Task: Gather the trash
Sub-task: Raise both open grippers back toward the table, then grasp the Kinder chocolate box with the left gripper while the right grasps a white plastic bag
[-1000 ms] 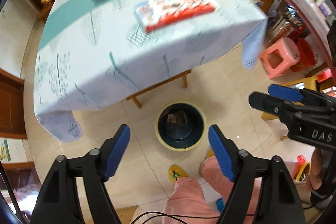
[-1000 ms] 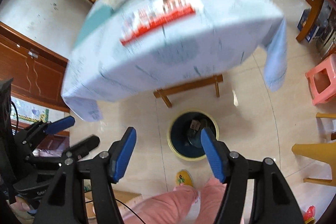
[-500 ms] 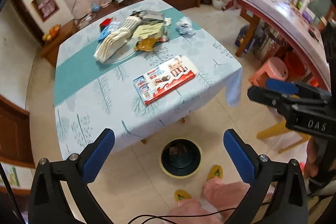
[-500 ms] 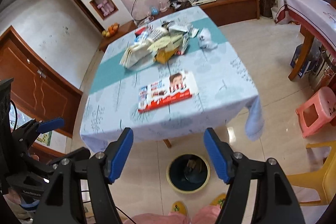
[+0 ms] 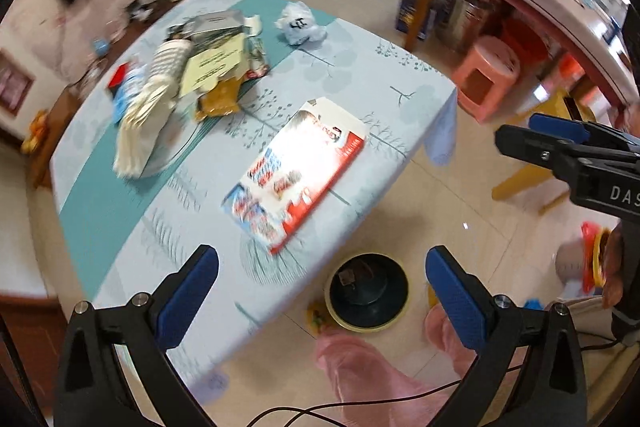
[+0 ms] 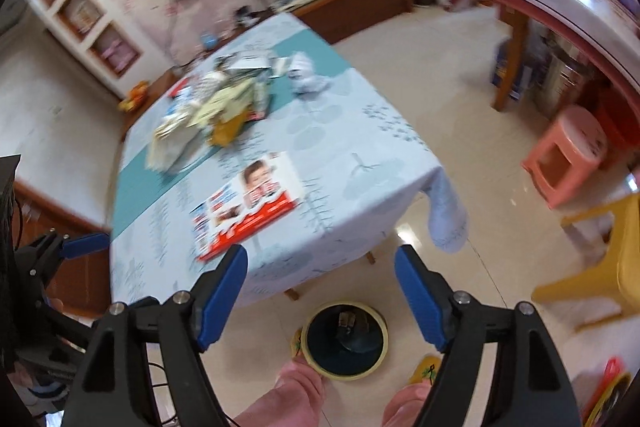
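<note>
Both tools have risen from the bin toward the table point(image 5: 360, 75), which now fills more of each view. On its leaf-print cloth lie a trash heap point(image 5: 188, 83), a red-and-white box point(image 5: 296, 171) and crumpled paper point(image 5: 300, 25). Left tool point(image 5: 322, 287) gapes empty; right tool point(image 6: 320, 291) has just been opening, also empty, above the floor bin point(image 6: 344, 341).

Motion blur smears the heap of paper and wrappers point(image 5: 188, 87) far on the table; the contents of the dark round bin point(image 6: 345, 339) are too small to tell.
</note>
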